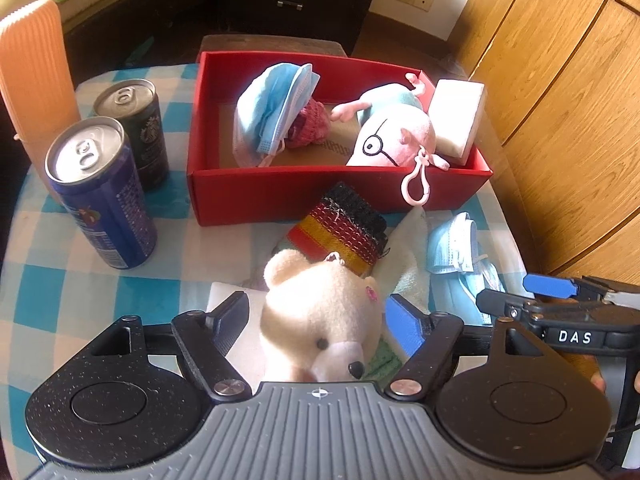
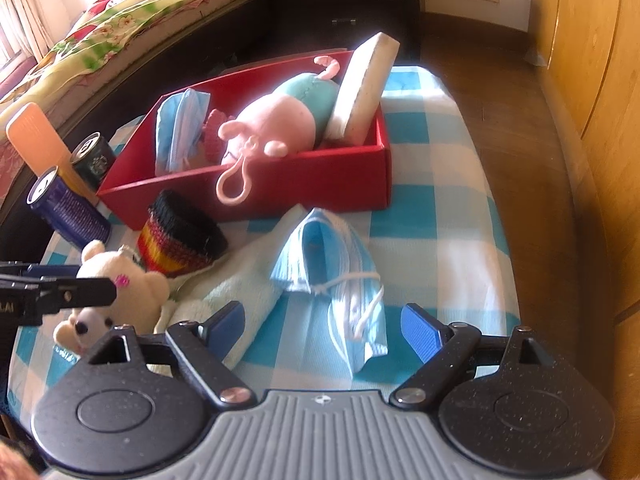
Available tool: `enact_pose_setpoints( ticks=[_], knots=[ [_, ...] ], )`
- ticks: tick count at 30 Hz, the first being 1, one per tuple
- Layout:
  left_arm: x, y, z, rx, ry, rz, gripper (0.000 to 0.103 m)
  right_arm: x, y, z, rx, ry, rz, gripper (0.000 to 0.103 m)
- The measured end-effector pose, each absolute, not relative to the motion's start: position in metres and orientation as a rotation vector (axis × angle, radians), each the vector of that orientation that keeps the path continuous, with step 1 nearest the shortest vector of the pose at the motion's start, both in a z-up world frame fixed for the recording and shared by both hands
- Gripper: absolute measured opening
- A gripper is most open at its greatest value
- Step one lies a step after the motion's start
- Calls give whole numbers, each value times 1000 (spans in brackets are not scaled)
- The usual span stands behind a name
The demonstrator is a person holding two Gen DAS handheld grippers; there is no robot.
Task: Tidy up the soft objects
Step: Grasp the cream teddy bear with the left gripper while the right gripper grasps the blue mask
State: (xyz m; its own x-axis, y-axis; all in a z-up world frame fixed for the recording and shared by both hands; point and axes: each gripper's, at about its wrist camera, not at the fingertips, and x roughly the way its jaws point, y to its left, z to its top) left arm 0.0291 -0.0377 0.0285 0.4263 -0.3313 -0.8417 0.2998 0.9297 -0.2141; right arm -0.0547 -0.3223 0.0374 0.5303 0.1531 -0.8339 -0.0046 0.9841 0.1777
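My left fingers (image 1: 318,314) stood open astride the cream teddy bear (image 1: 320,312), pads clear of it; my right fingers (image 2: 322,320) stood open over the blue face masks (image 2: 340,280) on the checked table (image 2: 432,208); the red box (image 1: 320,192) beyond held a pink plush (image 1: 392,136), a mask and a white sponge (image 1: 456,116)

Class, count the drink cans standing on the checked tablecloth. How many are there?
2. A blue can stands nearest the camera, left of the red box; a dark can stands just behind it. Others could be hidden.
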Motion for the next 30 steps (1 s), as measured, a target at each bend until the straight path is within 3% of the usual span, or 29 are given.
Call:
enact_pose_setpoints(
  ticks=[13, 30],
  knots=[
    [11, -38, 34, -28, 1041, -399, 78, -74, -315, 50, 125, 962, 91, 65],
    [20, -54, 16, 69, 1076, -391, 80, -34, -324, 35, 126, 984, 68, 70]
  ],
)
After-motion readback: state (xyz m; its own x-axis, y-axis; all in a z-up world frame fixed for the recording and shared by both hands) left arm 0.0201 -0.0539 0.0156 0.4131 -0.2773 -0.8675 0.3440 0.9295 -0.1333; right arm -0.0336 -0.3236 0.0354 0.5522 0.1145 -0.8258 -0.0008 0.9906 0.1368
